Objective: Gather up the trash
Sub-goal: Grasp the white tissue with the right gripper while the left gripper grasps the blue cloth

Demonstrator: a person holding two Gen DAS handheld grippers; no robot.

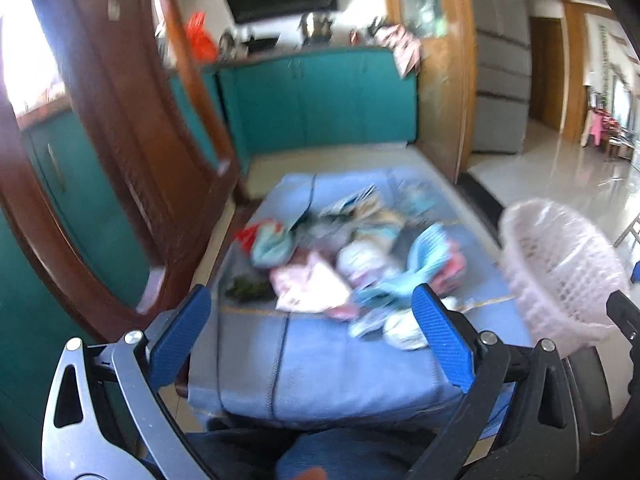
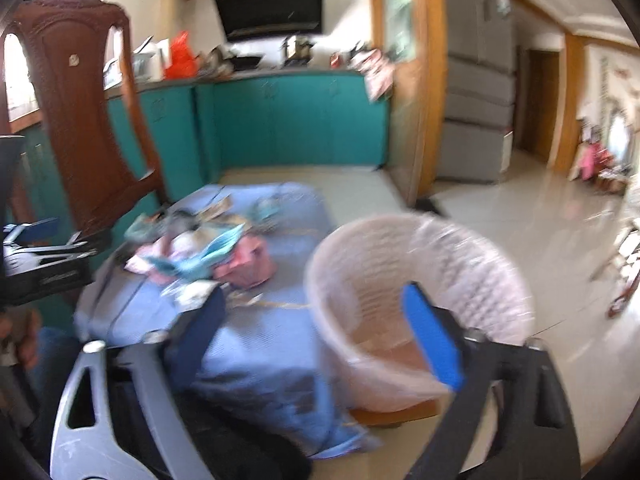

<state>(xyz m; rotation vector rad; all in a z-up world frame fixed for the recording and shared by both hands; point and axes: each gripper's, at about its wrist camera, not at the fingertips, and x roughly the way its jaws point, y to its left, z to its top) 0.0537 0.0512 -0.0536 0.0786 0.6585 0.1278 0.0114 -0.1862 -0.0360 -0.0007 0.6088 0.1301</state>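
Both tongs are spread wide and hold nothing. Left gripper (image 1: 312, 336) hangs above the near part of a blue cloth (image 1: 328, 372) that covers a low table. Right gripper (image 2: 316, 336) hangs a bit to the side, with one blue finger (image 2: 432, 340) in front of the pink basket (image 2: 420, 280).

A brown wooden chair (image 2: 80, 120) stands at the left of the table. The basket has a thin clear bag inside and sits at the right of the cloth.

The trash pile (image 1: 340, 264) lies in the middle of the cloth, ahead of both tongs and not touching them. It is crumpled paper and wrappers, pink, light blue and white, with a bit of red. It all looks blurry.
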